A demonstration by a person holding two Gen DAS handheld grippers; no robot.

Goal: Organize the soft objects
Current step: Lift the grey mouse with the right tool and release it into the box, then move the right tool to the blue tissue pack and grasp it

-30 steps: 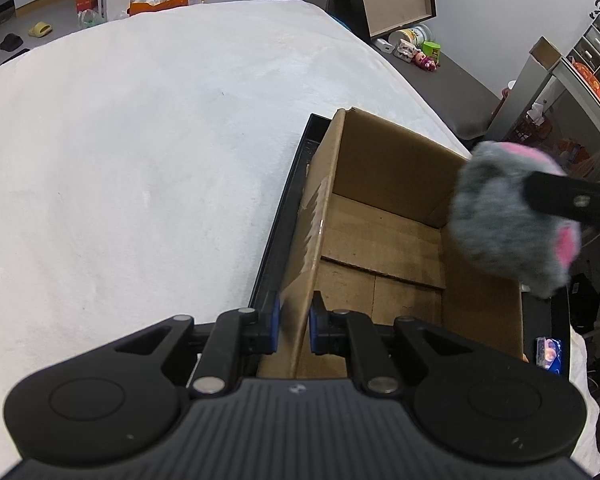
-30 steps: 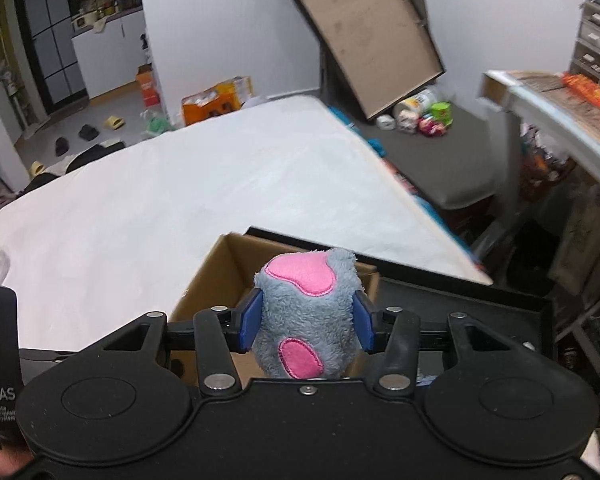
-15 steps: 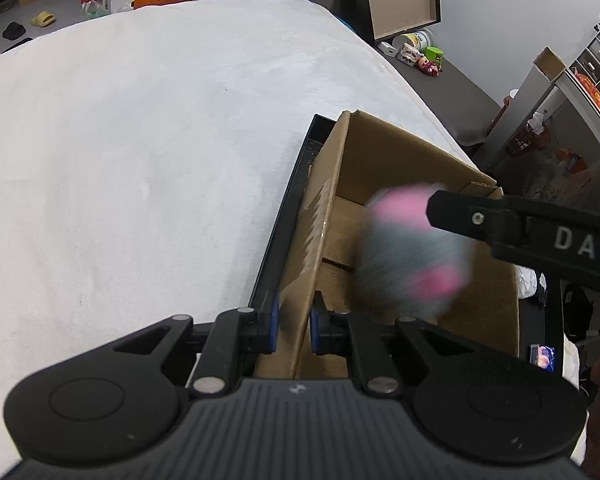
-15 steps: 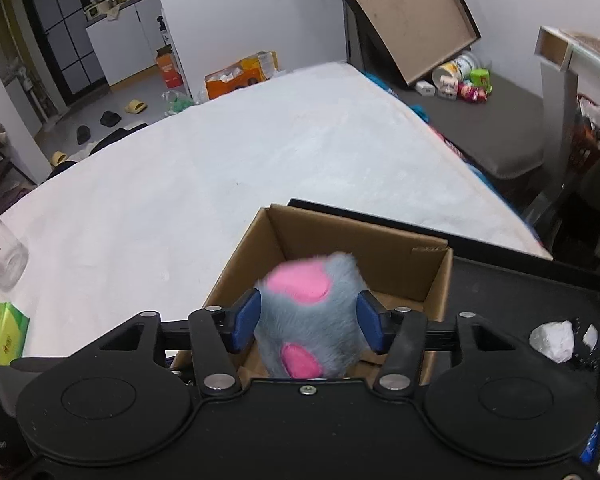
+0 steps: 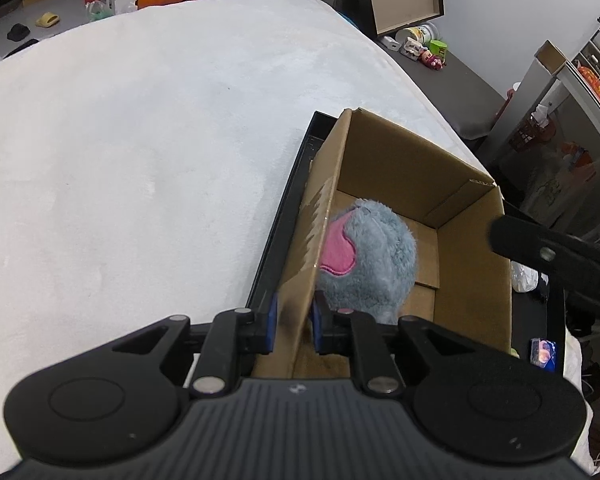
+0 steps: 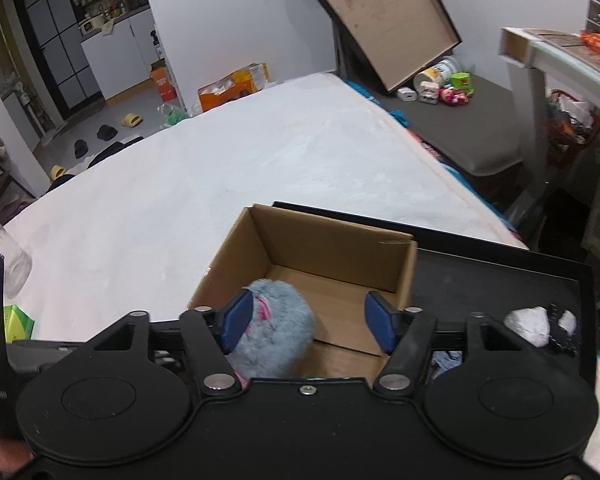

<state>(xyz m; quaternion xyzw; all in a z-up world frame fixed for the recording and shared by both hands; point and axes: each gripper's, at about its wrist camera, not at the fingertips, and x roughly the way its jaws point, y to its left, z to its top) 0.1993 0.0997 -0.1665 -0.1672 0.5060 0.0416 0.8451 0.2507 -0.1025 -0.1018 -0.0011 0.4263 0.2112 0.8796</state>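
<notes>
Left gripper [image 5: 293,328] was clamped on the near left wall of the cardboard box [image 5: 384,168], one blue pad outside the wall and one inside, pinching the cardboard between them. Just beyond its inner finger sat the grey plush toy [image 5: 370,258], a fluffy ball with a pink patch, lying inside the box against that same left wall on the folded bottom flaps.

Right gripper [image 6: 306,326] hung over the near end of the box with its blue pads [image 6: 236,322] spread wide and nothing between them under pressure; the plush toy [image 6: 278,336] lay below, close to the left pad, the right pad well clear of it. In the left wrist view its black finger reached in past the box's right wall.

Outward from there, the box stood in a black tray [image 6: 500,280] on a white fleecy cover [image 5: 140,140], with crumpled white scraps [image 6: 530,320] lying in the tray to the right.
</notes>
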